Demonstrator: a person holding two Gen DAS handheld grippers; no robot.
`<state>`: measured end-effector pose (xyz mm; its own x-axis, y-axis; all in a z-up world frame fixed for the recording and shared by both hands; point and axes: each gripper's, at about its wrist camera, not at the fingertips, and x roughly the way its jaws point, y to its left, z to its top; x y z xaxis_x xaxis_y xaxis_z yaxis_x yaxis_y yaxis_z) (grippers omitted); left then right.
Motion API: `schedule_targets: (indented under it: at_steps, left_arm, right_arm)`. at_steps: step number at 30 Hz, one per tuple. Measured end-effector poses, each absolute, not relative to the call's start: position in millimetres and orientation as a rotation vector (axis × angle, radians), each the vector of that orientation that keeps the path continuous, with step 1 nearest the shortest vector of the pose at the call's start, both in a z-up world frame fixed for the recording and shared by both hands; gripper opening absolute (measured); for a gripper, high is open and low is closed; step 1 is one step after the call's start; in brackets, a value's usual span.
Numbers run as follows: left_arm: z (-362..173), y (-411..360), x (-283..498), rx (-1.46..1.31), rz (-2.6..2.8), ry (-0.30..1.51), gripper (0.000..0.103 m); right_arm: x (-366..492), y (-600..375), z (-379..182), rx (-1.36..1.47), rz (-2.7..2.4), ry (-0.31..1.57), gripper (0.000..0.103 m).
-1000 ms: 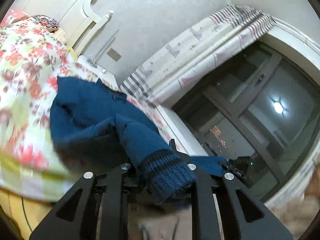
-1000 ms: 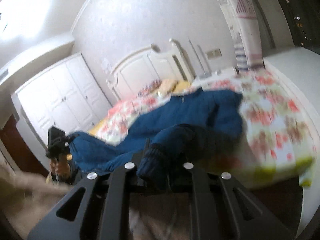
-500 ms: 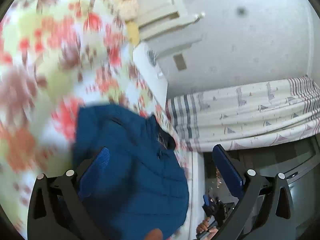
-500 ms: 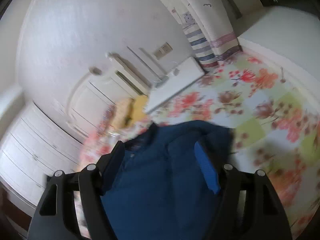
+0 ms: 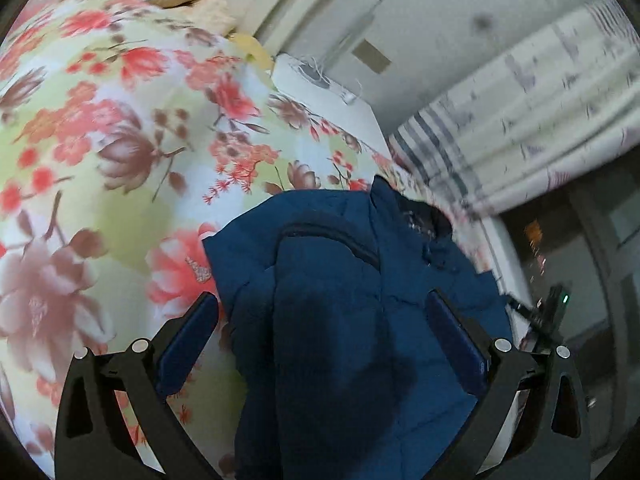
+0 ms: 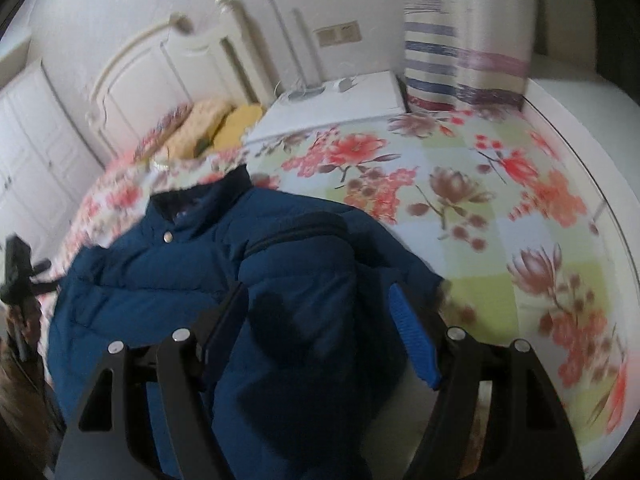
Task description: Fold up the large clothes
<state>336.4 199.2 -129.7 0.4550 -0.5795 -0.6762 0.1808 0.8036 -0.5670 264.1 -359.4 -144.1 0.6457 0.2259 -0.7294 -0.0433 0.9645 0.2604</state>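
A dark blue padded jacket point(image 5: 332, 248) lies on the floral bedspread point(image 5: 120, 160) with its collar toward the headboard. In the left wrist view a sleeve point(image 5: 320, 360) lies folded down over the body. My left gripper point(image 5: 320, 304) hovers over it, jaws wide open, nothing pressed between the blue pads. In the right wrist view the jacket point(image 6: 180, 264) has its other sleeve point(image 6: 296, 320) laid across the front. My right gripper point(image 6: 316, 296) is open above that sleeve, its pads apart from the cloth. The cuffs are hidden below the frames.
A white headboard point(image 6: 140, 80) and pillows point(image 6: 216, 124) are at the bed's far end. A white nightstand point(image 6: 340, 100) stands beside it, with a striped curtain point(image 6: 460, 48) and dark window point(image 5: 600, 260) further along. White wardrobe doors point(image 6: 28, 140) are on the left.
Both grippers were shut on the jacket's knitted cuffs a second ago and have let go and opened. Both views swung down over the bed, and the sleeves now lie on the jacket.
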Motion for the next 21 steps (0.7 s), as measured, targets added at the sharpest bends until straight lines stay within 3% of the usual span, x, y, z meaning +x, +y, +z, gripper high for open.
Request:
schedule_targets:
  at_steps: [12,13,14,16,17,21]
  left_arm:
    - [-138.6,149.9,370.5,-0.247,-0.506,1.039,0.096]
    - [-140.6,145.6,372.7,-0.232,-0.505,1.031,0.076]
    - [-140.9,143.4,372.8,-0.212,-0.490,1.019,0.052]
    - [-133.1,142.0,363.0,-0.175,-0.447,0.957,0.022]
    - [-123.5,142.6,354.2,-0.166,-0.432,0.912,0.022]
    - [-63.9,153.7,339.0,-0.202,-0.439,0.767,0.022]
  right_arm:
    - [286.6,-354.8,-154.1,0.270,0.182,0.893,0.072]
    - [287.7,-354.4,-153.7,0.271,0.185,0.892,0.071]
    - [286.7,-353.0,-152.6,0.266,0.196,0.882,0.048]
    - [276.5,-346.9,-144.2,0.217,0.189,0.841,0.019]
    - [262.9,-342.5,-130.7,0.187,0.172,0.784,0.015]
    - [240.9,-344.5,-71.3,0.211,0.176,0.650,0.014]
